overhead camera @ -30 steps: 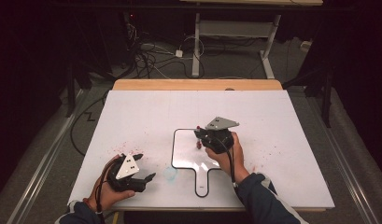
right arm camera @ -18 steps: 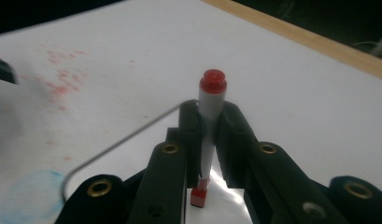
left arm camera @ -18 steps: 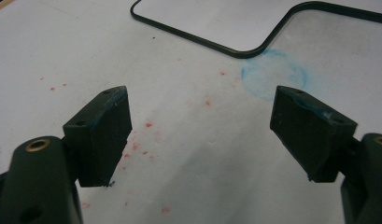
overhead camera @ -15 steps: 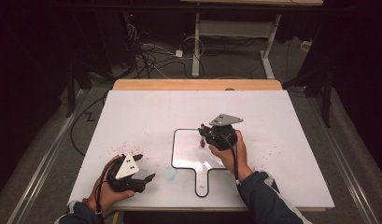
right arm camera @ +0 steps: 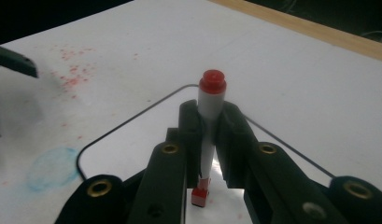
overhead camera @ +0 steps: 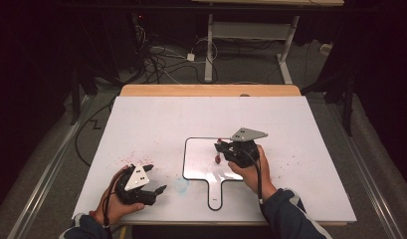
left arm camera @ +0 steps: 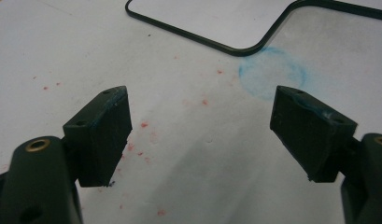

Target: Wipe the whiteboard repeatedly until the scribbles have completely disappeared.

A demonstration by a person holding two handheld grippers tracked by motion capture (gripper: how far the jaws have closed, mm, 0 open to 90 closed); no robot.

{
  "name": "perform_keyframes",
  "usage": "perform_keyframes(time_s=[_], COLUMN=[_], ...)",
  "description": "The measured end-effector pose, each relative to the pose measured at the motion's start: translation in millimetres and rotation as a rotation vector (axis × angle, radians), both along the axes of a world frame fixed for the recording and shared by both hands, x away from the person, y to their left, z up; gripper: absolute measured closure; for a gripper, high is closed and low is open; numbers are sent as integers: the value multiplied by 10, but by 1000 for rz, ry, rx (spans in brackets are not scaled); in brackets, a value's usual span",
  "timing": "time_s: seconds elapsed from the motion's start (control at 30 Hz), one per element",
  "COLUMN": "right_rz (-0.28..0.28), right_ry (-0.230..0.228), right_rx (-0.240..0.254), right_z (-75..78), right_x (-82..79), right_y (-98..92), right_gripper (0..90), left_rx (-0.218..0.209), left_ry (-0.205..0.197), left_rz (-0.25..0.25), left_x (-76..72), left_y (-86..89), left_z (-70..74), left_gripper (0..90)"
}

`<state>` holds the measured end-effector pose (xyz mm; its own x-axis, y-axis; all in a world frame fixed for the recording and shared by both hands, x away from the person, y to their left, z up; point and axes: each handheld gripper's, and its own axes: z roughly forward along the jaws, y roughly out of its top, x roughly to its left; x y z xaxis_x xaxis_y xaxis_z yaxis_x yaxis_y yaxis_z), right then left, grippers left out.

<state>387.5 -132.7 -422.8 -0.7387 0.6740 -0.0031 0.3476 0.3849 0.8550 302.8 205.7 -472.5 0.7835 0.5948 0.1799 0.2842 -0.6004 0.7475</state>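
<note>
Right gripper view puts the red-capped marker (right arm camera: 208,121) at frame centre, pinched upright in my right tongs (right arm camera: 208,135) over the small black-rimmed whiteboard (right arm camera: 146,154). From the high view, that board (overhead camera: 201,159) lies mid-frame on the white tabletop (overhead camera: 156,124), which is speckled red at lower left with a faint blue ring (left arm camera: 272,72). My left tongs (overhead camera: 153,179) rest there, spread and empty. Beyond the wooden far edge (overhead camera: 211,90), cables (overhead camera: 161,59) sprawl on a dark floor.

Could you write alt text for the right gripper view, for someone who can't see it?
Two black jaws of the right gripper clamp a red-capped marker, tip down over a small black-rimmed whiteboard on a white table flecked with red and smudged blue.
</note>
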Motion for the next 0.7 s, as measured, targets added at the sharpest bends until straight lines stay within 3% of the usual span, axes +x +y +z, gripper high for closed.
perform_keyframes(time_s=[0.13,0.23,0.3,0.43,0.63,0.7], right_rz=[-84,-96,-60,-14,-107,-112], right_ry=[-62,-37,-21,-32,-51,-41], right_rx=[-71,-28,1,-32,-63,-42], right_z=[15,3,-12,1,19,13], right_x=[55,72,34,-62,-19,-9], right_y=[-100,-145,-71,52,-171,-222], right_gripper=[817,817,817,817,817,817], left_rx=[2,-2,4,2,1,3], left_ry=[1,2,2,0,-3,-6], left_rz=[-2,-1,-2,-2,-2,-1], left_x=[0,2,4,-4,-15,-13], left_y=[7,10,4,7,14,13], left_z=[-3,-4,-5,-1,1,6], left_gripper=[193,193,193,193,193,193])
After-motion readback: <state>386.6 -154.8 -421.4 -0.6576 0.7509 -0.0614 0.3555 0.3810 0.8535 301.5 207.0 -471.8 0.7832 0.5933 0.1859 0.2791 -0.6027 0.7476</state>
